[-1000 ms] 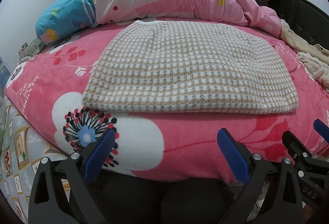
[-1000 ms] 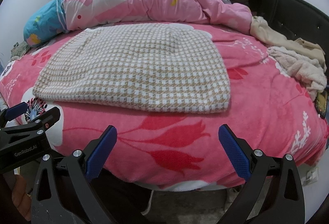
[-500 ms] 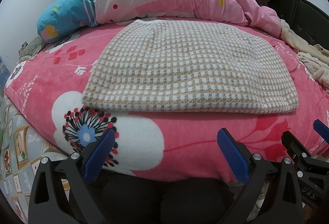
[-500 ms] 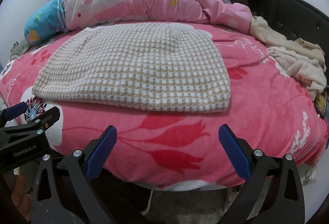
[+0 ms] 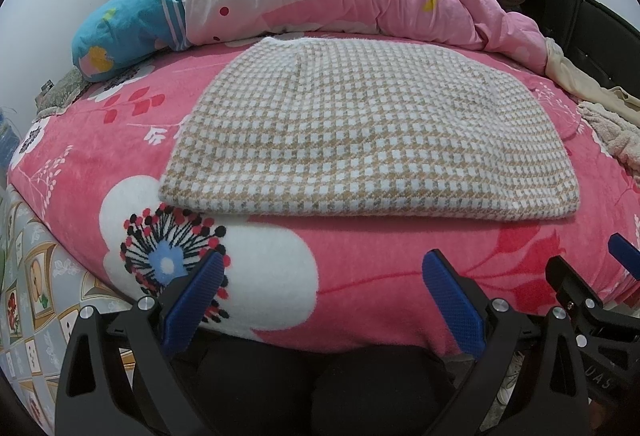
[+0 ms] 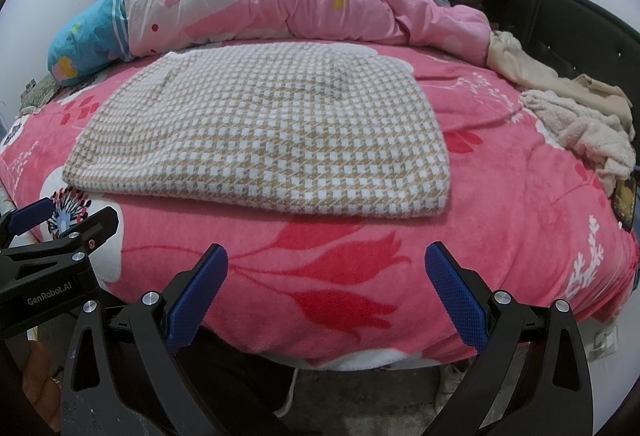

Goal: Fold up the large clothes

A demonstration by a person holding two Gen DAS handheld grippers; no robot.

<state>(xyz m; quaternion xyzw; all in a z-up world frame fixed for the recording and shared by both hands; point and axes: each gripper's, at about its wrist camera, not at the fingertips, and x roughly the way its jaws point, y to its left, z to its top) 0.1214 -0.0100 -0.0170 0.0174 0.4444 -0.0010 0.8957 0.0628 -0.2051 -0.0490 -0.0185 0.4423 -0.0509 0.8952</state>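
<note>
Checked garment [image 5: 360, 140] lies flat, long axis apparently crosswise; left gripper [image 5: 324, 300], right gripper [image 6: 326, 292] both agape, empty

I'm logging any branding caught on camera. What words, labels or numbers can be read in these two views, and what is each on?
"GenRobot.AI": white print on the side of the left hand-held gripper, seen in the right wrist view.
"DAS": partial letters on the body of the right hand-held gripper, at the left wrist view's edge; the rest is cut off.
The phone beside the beige clothes shows a screen too small to read.
</note>
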